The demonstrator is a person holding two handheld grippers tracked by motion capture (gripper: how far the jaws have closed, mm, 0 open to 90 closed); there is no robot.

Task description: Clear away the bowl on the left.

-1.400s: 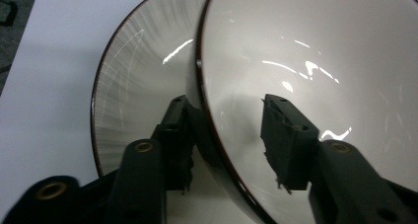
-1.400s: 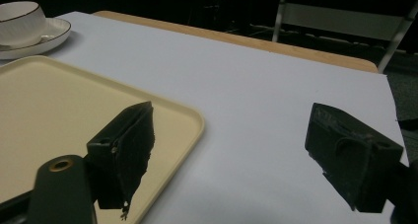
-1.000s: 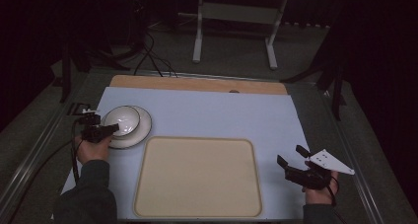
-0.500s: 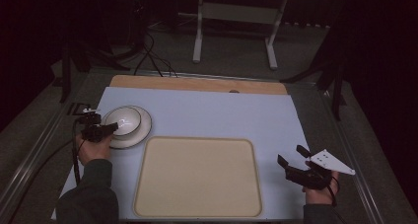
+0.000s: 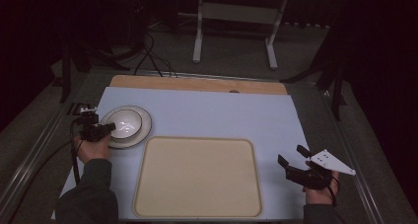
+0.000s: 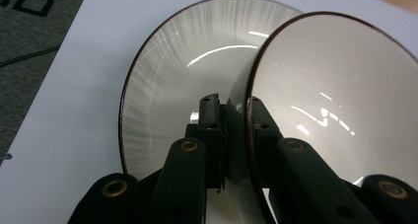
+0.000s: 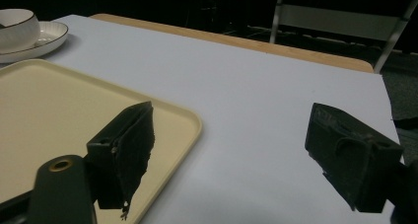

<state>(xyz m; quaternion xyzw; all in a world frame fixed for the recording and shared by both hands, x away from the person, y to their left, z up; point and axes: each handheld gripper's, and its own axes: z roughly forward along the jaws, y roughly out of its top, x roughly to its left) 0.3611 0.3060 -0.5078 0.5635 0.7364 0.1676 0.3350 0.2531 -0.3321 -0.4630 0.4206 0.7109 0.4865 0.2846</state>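
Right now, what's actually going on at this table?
A person is working with a hand-held gripper in each hand. The left gripper has its fingers closed on the rim of a white bowl, which sits on a plate at the table's left. The right gripper hovers open over the pale blue mat, holding nothing. A cream tray lies empty between them.

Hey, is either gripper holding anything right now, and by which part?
The left gripper grips the bowl by its rim, one jaw inside, one outside. The right gripper is open, holding nothing.
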